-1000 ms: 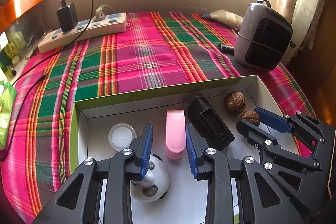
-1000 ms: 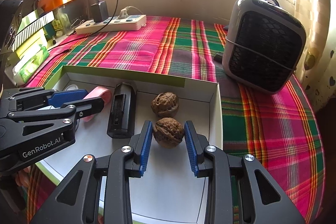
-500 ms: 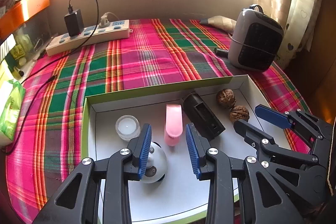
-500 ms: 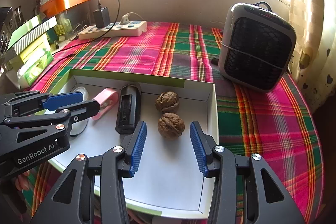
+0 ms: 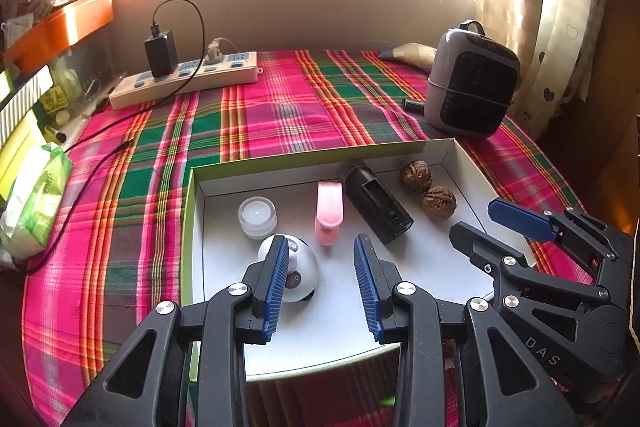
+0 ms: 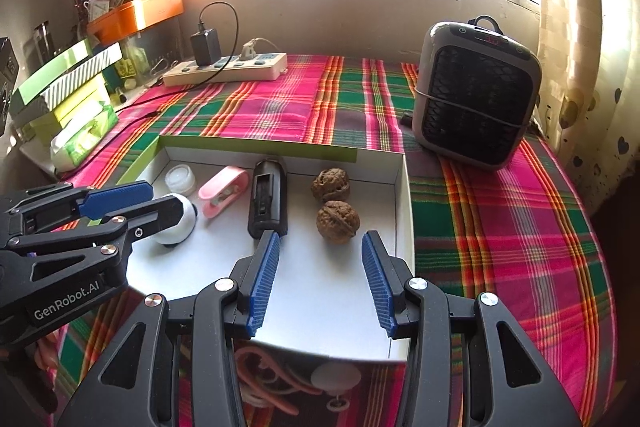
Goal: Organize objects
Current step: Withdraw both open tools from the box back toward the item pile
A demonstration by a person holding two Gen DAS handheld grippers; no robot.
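Plaid cloth (image 5: pixel 280 115) under a sunlit window, with a white tray (image 6: pixel 403 211) on it, power strip (image 5: pixel 188 79) beyond the tray's far left, heater (image 6: pixel 476 95) beyond its far right. Inside the tray, left to right: candle jar (image 5: pixel 257 217), panda ball (image 6: pixel 180 223) half hidden behind a finger, pink clip (image 5: pixel 329 211), black case (image 5: pixel 378 205), two walnuts (image 6: pixel 336 221); near tray edge cut off. Pulled back from a second ago, left gripper (image 5: pixel 322 281) and right gripper (image 6: pixel 318 277) both parted wider, gripping nothing.

Two walnuts (image 6: pixel 335 205), black case (image 6: pixel 267 201), pink clip (image 6: pixel 222 190) in tray (image 6: pixel 280 153)

Home: plaid tablecloth (image 5: pixel 304 115), curtain (image 5: pixel 560 27)
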